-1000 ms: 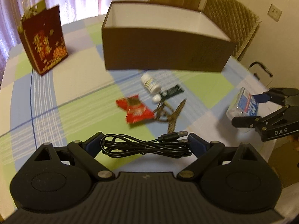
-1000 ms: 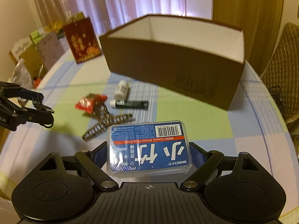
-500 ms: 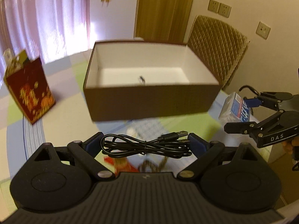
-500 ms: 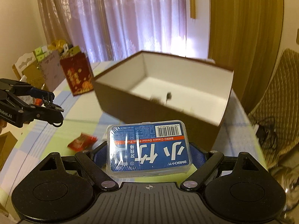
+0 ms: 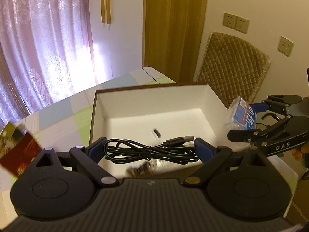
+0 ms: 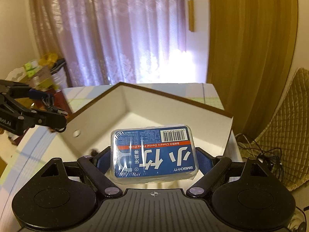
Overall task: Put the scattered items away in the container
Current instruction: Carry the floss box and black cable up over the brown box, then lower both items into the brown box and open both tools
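Note:
My left gripper (image 5: 150, 150) is shut on a coiled black USB cable (image 5: 148, 151) and hovers over the near wall of the brown box (image 5: 152, 114), whose white inside holds a small dark item (image 5: 157, 133). My right gripper (image 6: 153, 158) is shut on a blue dental floss pick box (image 6: 154, 154) above the same brown box (image 6: 173, 114). In the left wrist view the right gripper (image 5: 251, 123) with the floss box (image 5: 241, 116) hangs at the box's right edge. In the right wrist view the left gripper (image 6: 48, 108) shows at the left with the cable.
A red gift bag (image 5: 17, 154) stands on the checked tablecloth (image 5: 58, 119) at left. A quilted chair (image 5: 233, 67) is behind the box. Curtains (image 5: 44, 44) hang at the back. Cables (image 6: 260, 154) lie on the floor at right.
Both grippers have risen and moved forward over the box with their loads. The box now fills the lower view, and the scattered items on the table have dropped out of sight.

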`<state>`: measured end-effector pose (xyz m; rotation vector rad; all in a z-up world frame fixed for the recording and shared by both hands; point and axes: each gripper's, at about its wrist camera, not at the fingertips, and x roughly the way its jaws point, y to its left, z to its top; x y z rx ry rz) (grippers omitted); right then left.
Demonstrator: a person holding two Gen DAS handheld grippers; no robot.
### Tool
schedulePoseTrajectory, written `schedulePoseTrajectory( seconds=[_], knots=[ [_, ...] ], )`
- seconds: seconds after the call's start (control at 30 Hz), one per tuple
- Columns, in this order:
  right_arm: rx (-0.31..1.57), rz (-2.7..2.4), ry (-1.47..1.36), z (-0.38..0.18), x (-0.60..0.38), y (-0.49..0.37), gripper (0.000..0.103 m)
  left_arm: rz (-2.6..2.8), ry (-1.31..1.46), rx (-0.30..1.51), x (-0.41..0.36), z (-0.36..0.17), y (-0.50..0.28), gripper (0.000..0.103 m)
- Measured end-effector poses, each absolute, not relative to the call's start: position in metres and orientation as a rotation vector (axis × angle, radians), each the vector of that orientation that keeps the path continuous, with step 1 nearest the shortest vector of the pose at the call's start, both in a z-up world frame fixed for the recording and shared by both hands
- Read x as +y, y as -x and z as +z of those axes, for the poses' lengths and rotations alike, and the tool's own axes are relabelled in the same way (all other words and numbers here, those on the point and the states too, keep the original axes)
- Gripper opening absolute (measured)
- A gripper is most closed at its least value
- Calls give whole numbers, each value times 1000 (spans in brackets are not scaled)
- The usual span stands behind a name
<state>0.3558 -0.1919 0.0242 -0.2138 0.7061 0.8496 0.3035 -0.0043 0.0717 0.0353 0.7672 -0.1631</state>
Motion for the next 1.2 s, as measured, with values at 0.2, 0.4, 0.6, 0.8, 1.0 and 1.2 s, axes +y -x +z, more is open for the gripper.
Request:
schedulePoseTrajectory(
  seconds=[0.2, 0.4, 0.6, 0.8, 1.0, 1.2],
  knots=[
    [806, 786, 220, -2, -164, -410, 90, -122, -10, 855, -11, 42, -373, 93],
    [902, 737, 288, -33, -140, -448, 90, -72, -25, 972, -12, 0, -423, 93],
    [911, 715, 359, -46, -135, -463, 90, -46, -9, 1039, -9, -29, -451, 93],
    [885, 746, 397, -45, -136, -465, 89, -46, -20, 1067, -10, -45, -465, 93],
    [883, 749, 433, -49, -129, -469, 74, -44, -30, 1082, -10, -51, -467, 93],
    [863, 790, 418, -40, -136, -466, 103, -61, -22, 1092, -9, -53, -466, 95]
  ],
)
